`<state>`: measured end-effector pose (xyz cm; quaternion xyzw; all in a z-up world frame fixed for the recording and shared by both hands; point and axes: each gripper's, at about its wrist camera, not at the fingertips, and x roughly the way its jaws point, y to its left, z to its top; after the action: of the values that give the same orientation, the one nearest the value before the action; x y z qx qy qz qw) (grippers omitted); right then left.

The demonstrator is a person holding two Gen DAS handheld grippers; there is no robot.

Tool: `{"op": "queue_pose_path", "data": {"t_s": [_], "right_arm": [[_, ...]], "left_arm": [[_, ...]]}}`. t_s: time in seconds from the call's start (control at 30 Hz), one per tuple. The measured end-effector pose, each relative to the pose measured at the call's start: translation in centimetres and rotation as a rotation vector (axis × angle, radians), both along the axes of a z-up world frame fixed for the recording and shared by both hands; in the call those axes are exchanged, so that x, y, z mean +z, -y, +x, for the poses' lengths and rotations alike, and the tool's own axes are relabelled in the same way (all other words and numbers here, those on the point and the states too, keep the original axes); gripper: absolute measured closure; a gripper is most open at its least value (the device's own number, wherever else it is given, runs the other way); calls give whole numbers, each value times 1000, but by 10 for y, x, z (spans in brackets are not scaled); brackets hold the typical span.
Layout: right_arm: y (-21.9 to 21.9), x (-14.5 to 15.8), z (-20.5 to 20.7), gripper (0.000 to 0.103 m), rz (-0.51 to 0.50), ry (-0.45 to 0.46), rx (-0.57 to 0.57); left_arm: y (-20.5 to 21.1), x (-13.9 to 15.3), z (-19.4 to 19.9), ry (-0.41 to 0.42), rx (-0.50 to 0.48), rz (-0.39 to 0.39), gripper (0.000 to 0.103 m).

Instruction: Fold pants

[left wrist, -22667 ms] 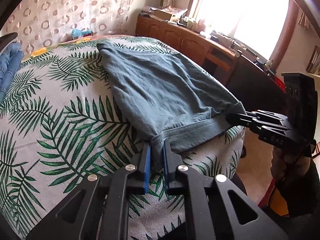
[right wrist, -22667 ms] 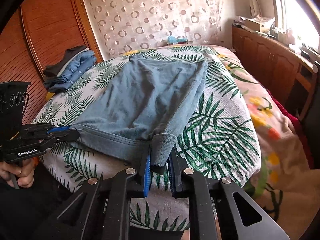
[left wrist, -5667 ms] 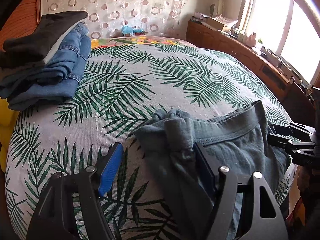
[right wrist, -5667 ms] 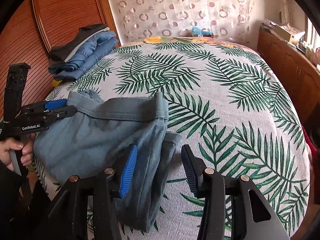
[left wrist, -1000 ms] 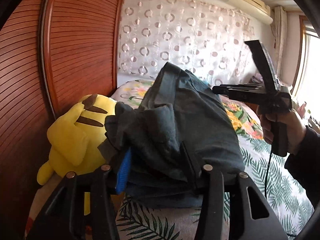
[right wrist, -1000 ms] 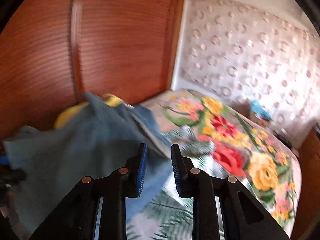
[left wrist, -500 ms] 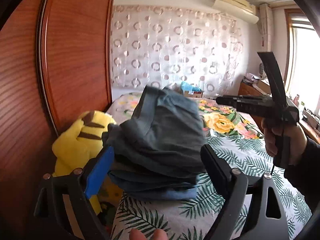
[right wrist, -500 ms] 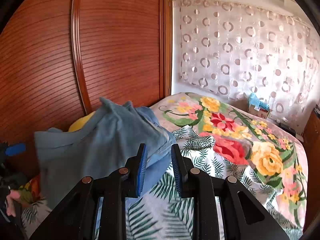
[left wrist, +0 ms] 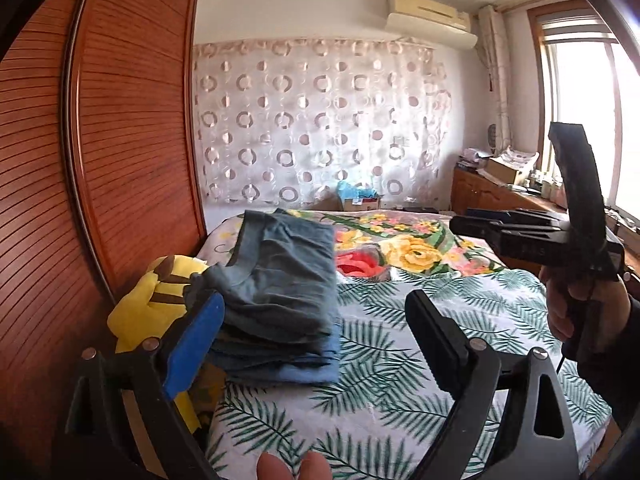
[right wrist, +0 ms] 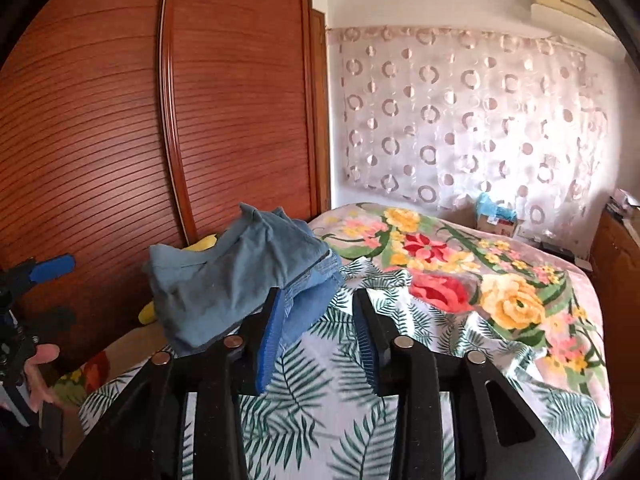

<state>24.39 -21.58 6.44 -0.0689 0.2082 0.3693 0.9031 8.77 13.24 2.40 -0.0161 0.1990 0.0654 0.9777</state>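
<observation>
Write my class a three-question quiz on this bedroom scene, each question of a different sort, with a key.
1. True or false: the folded pants lie on top of a stack of clothes.
2. Which toy sits beside that stack? A) yellow plush toy B) brown teddy C) red ball
3. Fill in: the left tool holds ____.

Key: 1 true. 2 A. 3 nothing; its jaws stand wide apart, short of the stack, and the right tool, opening, is empty too.

A home bedroom: bed (left wrist: pixel 440 360), wardrobe (left wrist: pixel 132 152), curtain (left wrist: pixel 320 120).
</observation>
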Motion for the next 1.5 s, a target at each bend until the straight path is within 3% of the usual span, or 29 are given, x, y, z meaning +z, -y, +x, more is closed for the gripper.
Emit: {"op": "queue_pose_path", "data": {"t_s": [0.23, 0.4, 0.83, 1.1, 1.5], "right_arm": [[26, 0, -41, 48, 19, 1, -44], [44, -5, -63, 45, 37, -10, -89], [74, -8, -118, 32, 42, -9, -248], [81, -9, -158, 31, 49, 9, -389], [64, 4, -209, 31, 62, 75, -462]], "left_arm": [[27, -2, -9, -19, -36, 29, 11], [46, -3, -18, -21, -96, -10, 11], [89, -12, -28, -44, -157, -18, 11], [113, -8, -35, -38, -178, -10, 11], [126, 26, -53, 24, -161, -15, 11]]}}
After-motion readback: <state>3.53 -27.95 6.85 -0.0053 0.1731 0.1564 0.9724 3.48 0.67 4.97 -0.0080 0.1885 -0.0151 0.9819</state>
